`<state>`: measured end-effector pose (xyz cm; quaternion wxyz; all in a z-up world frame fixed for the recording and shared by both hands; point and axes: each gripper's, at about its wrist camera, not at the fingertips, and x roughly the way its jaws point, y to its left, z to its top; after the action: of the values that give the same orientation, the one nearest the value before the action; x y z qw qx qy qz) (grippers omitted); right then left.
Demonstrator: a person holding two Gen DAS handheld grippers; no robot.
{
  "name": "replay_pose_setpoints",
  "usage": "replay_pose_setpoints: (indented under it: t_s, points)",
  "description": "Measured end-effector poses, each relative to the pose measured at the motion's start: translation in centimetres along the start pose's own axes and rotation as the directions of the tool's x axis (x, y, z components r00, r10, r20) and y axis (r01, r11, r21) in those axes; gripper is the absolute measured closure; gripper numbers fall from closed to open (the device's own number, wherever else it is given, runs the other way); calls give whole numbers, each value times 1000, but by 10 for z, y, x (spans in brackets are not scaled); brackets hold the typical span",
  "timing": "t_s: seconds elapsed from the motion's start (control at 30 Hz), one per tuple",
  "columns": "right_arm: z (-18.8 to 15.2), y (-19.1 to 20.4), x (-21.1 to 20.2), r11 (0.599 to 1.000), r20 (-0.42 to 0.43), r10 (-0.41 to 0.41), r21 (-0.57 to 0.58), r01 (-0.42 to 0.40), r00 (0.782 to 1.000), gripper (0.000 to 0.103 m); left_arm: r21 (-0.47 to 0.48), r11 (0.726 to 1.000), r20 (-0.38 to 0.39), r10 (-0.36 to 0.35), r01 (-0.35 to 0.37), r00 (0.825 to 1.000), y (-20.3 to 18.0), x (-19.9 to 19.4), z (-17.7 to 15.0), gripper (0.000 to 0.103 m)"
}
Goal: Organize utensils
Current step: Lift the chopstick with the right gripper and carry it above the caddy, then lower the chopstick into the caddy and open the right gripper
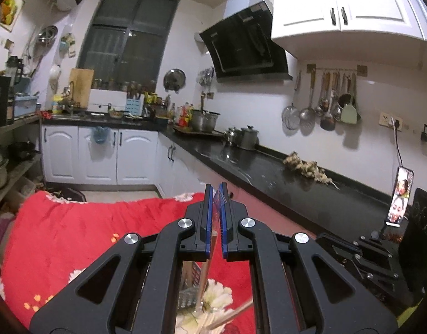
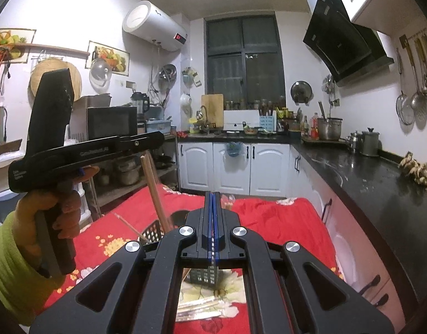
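Grippers, left (image 1: pixel 216 194) and right (image 2: pixel 214 203), both closed empty, hover at twelve o'clock above black perforated utensil basket (image 2: pixel 203 275), presumably between picks.

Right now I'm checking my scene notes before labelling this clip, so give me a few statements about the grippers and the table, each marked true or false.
1. The right gripper has its jaws closed together. True.
2. The tablecloth is plain blue. False: it is red with a flower pattern.
3. A black perforated basket stands on the tablecloth with a wooden handle sticking up from it. True.
4. The left gripper stands wide open. False: its jaws are nearly together, with a thin clear piece showing between the blue pads.
5. A hand in a yellow-green sleeve holds the left gripper. True.
6. The black countertop is bare. False: pots and a dried bundle sit on it.
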<state>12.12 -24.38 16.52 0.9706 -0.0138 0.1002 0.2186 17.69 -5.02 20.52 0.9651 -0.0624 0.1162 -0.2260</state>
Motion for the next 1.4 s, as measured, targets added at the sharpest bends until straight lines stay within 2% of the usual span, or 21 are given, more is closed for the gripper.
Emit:
replay_pose_setpoints:
  t_s: [0.4, 0.73, 1.1, 1.4]
  points:
    - [40, -5, 25, 1000, 51, -5, -13, 6, 999, 102, -22, 997, 59, 75, -73, 995, 30, -1, 25, 101]
    - [58, -8, 47, 998, 84, -56, -23, 58, 995, 102, -27, 993, 71, 115, -113, 991, 42, 9, 23, 101]
    - [52, -18, 71, 990, 92, -132, -29, 135, 987, 102, -34, 992, 38, 125, -123, 991, 48, 27, 7, 101]
    - [32, -24, 90, 985, 78, -168, -16, 169, 983, 102, -48, 991, 19, 128, -127, 992, 54, 39, -8, 101]
